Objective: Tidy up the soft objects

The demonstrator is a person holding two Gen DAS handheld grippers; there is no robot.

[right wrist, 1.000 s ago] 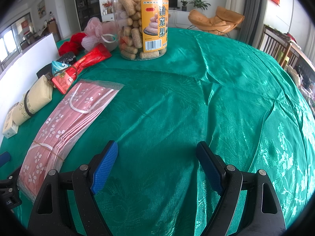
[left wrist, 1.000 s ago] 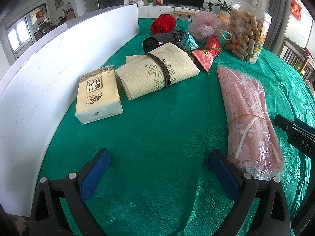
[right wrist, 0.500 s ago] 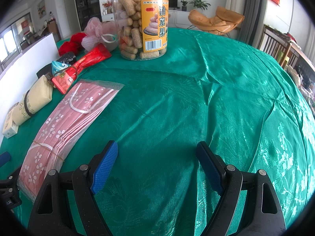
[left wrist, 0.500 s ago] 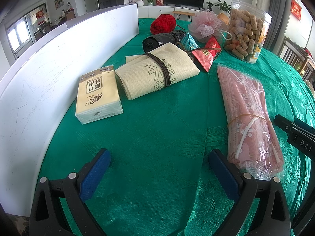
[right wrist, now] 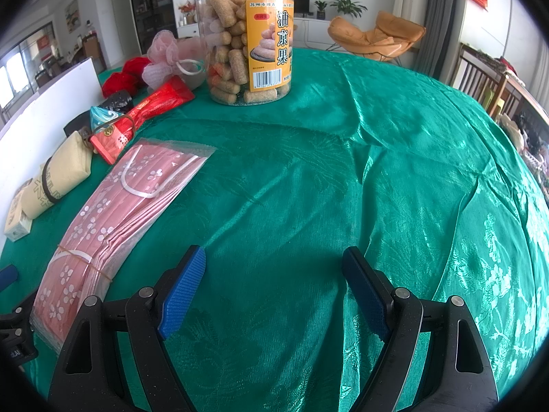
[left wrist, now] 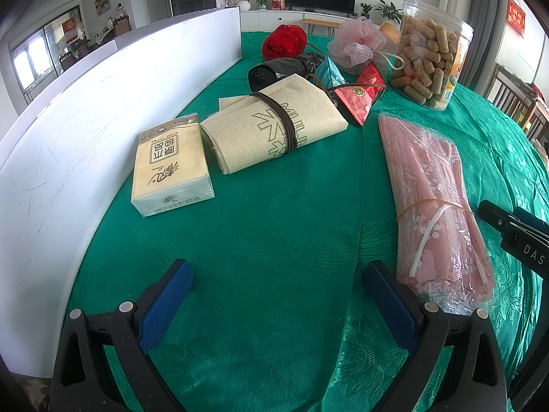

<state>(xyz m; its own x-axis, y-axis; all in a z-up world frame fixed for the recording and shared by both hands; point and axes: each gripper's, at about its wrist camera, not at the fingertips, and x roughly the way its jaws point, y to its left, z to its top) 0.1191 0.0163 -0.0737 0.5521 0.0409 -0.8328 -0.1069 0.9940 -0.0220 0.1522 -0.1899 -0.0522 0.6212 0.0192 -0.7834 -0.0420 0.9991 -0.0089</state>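
Note:
On the green tablecloth lie a tissue pack (left wrist: 170, 166), a banded beige cloth roll (left wrist: 274, 127), a black bag roll (left wrist: 281, 68), red yarn (left wrist: 284, 41), a pink mesh puff (left wrist: 357, 46), a red packet (left wrist: 360, 96) and a bagged stack of pink masks (left wrist: 435, 199). The masks also show in the right wrist view (right wrist: 116, 216). My left gripper (left wrist: 278, 295) is open and empty, near the table's front. My right gripper (right wrist: 274, 285) is open and empty, right of the masks.
A white board (left wrist: 85, 130) stands along the left side. A clear jar of snacks (right wrist: 245, 34) stands at the back. The green cloth (right wrist: 394, 158) stretches to the right. Chairs stand beyond the table's right edge.

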